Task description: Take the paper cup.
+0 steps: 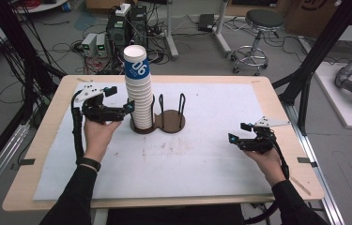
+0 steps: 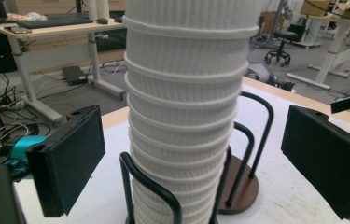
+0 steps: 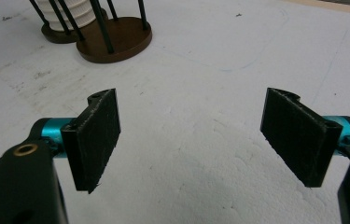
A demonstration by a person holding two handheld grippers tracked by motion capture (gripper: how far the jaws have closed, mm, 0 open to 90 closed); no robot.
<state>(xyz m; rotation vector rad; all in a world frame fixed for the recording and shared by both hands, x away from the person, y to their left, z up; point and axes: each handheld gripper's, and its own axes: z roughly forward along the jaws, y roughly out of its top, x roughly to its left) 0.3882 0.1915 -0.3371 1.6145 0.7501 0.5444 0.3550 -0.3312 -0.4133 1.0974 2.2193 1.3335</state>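
While the stack of cups (image 1: 139, 96) is standing in the left ring of the wire holder (image 1: 170, 119) mid-table, the left gripper (image 1: 127, 107) is bracketing it with jaws spread, seemingly not touching. Well apart, the right gripper (image 1: 233, 138) is resting released over the white mat (image 1: 202, 159).

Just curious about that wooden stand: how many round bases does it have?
2: the left base holds the cup stack; the right base beside it, joined to it, stands empty.

One cup stack (image 1: 139, 93), one two-slot holder (image 1: 170, 123), two hand-held grippers.
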